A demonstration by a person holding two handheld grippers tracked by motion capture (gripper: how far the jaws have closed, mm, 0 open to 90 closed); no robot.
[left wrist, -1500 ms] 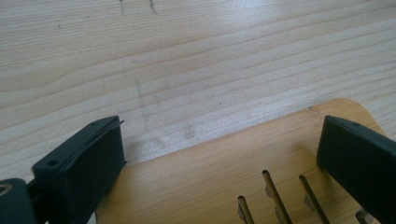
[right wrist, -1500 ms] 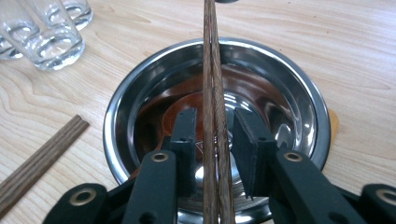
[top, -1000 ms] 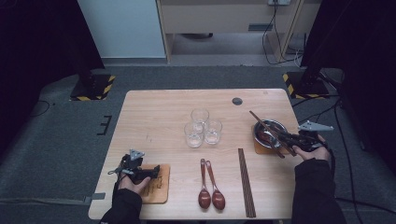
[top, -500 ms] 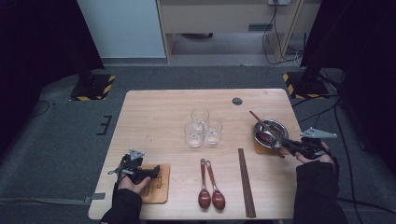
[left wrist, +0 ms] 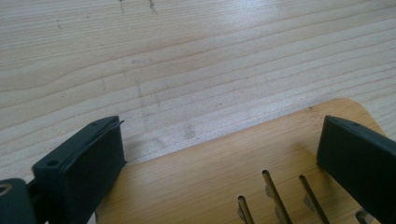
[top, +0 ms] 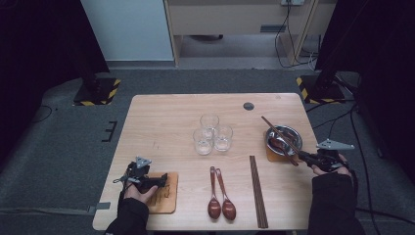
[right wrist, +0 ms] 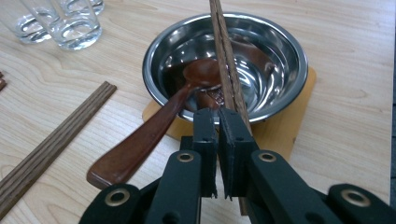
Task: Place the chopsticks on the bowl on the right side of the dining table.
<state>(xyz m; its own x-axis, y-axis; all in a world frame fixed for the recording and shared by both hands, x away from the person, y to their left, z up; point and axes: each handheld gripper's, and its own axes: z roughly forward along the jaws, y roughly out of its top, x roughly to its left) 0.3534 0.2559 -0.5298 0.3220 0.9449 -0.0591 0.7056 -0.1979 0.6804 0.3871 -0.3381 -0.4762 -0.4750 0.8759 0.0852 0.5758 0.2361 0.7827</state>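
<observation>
Right claw [right wrist: 217,116] has just closed; its jaws stand together beside the chopsticks [right wrist: 227,60], which lie across the steel bowl [right wrist: 280,42], and no grip on them is evident. Left claw [left wrist: 219,154] rests open over a slotted wooden coaster [left wrist: 224,172] on the bench [top: 166,122]. Risk: lifting now may nudge the chopsticks off the rim, or upset the spoon [right wrist: 154,126] leaning in the bowl.

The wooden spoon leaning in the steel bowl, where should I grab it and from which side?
Probably grip the wooden spoon by its handle end, which juts out past the steel bowl's rim, coming from the person's side. Its scoop lies inside the bowl beside the chopsticks.
</observation>
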